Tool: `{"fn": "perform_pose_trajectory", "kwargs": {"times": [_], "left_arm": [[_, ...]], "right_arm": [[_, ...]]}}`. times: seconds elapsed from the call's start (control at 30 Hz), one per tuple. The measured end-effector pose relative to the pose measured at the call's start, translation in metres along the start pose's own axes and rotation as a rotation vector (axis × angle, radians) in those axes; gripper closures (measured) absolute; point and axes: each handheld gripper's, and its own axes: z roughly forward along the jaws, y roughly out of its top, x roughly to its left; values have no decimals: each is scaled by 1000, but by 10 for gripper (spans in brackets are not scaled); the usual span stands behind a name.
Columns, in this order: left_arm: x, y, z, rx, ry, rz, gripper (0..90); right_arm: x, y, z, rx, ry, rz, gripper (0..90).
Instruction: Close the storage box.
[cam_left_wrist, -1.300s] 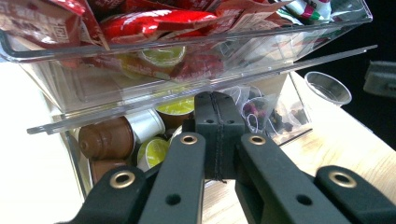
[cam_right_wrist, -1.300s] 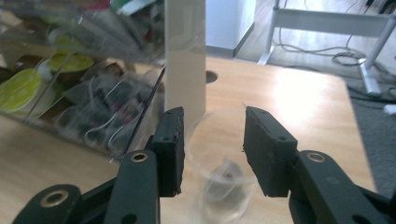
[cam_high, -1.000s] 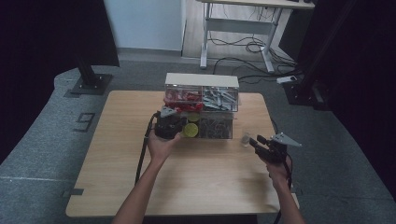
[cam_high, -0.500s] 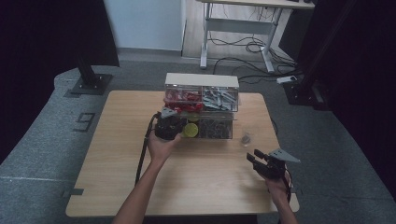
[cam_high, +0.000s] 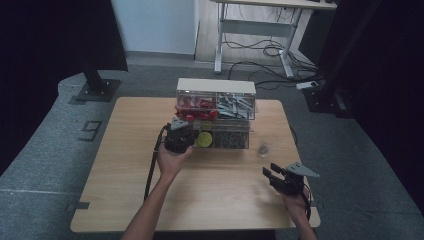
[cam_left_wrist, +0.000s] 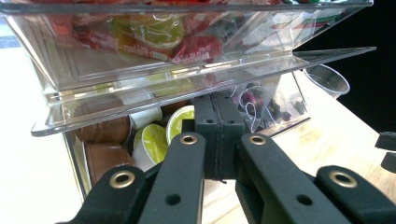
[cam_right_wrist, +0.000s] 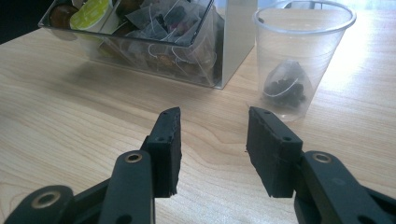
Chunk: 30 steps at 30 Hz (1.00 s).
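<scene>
A clear drawer organizer (cam_high: 216, 86) stands at the back middle of the table; its bottom drawer (cam_right_wrist: 140, 42) holds coffee capsules (cam_left_wrist: 154, 140) and tea bags (cam_right_wrist: 173, 23). My left gripper (cam_high: 178, 131) (cam_left_wrist: 219, 135) is at that drawer's front with its pads pressed together; whether a thin clear edge lies between them I cannot tell. A clear plastic cup (cam_high: 263, 148) (cam_right_wrist: 303, 56) with one tea bag (cam_right_wrist: 284, 88) in it stands right of the organizer. My right gripper (cam_high: 268, 173) (cam_right_wrist: 212, 126) is open and empty, low over the wood, short of the cup.
The organizer's upper compartments hold red packets (cam_high: 196, 104) and grey sachets (cam_high: 235, 104). Bare wooden tabletop (cam_high: 220, 195) lies in front of the organizer. The table's right edge runs close to my right hand (cam_high: 297, 207).
My right gripper has drawn back from beside the cup toward the table's front edge and sunk lower. The left gripper has stayed at the drawer.
</scene>
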Motion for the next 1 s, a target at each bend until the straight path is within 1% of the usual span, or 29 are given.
{"fn": "perform_pose_trajectory", "kwargs": {"times": [0.23,0.3,0.83,1.0], "left_arm": [[0,-7,0,3,-4,-5,897],[0,-10,1,1,-9,-12,897],[2,-24,4,14,-14,-18,900],[5,-32,7,24,-14,-31,900]], "right_arm": [[0,-2,0,4,0,-1,550],[0,-2,0,4,2,2,550],[0,-5,2,14,0,6,550],[0,-7,3,21,-1,6,549]]}}
